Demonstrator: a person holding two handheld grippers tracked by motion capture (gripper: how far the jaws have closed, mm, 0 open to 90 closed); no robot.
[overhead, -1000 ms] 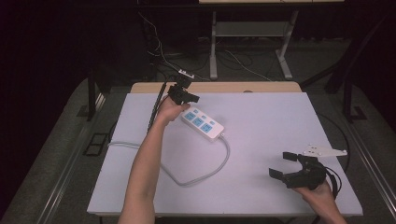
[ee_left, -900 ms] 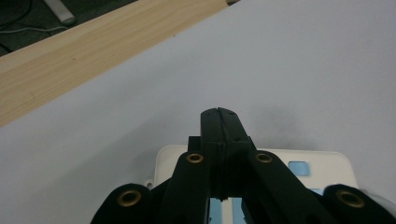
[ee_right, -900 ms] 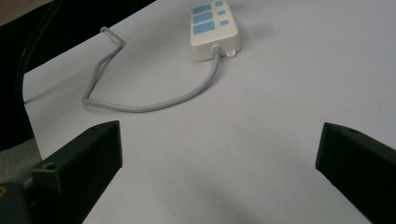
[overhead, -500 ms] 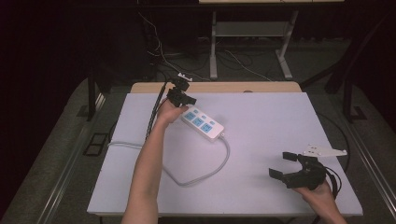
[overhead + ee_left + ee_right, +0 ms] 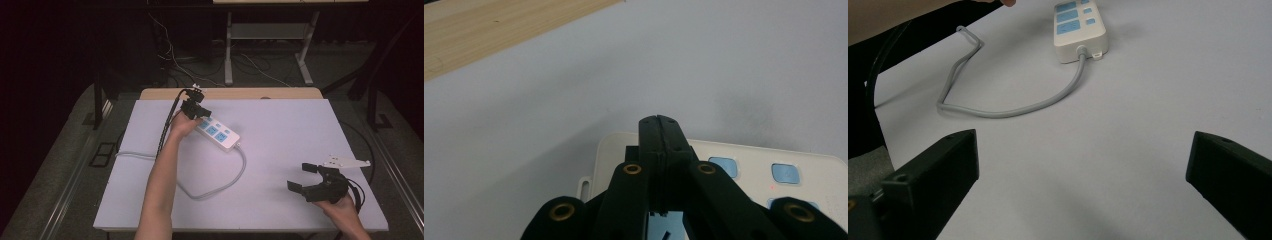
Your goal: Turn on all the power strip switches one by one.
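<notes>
Power strip [image 5: 216, 132] lying flat on the white tabletop [image 5: 280, 125], toward the far left part, slanted, with its grey cord [image 5: 220, 182] looping back toward the near edge and off the left side. Left claw [image 5: 196, 111] poised at the strip's far end, jaws pressed together with nothing between them — in the left gripper view, closed tips [image 5: 659, 131] pointing over the end of the white casing [image 5: 804, 190], just beside the blue switch buttons [image 5: 724, 166]; contact with the casing or a button not clear from here. Right claw [image 5: 303, 178] resting low near the front right corner, well apart from the strip, jaws spread wide and empty — bare tabletop between them in the right gripper view, strip [image 5: 1079, 25] and cord [image 5: 1013, 107] farther off.

Judged progress: early to middle. Reach to the strip done; apparently about to press a switch with the closed tips. No plug anywhere near the sockets, so any plugging work not begun. Right claw seemingly idle, waiting
</notes>
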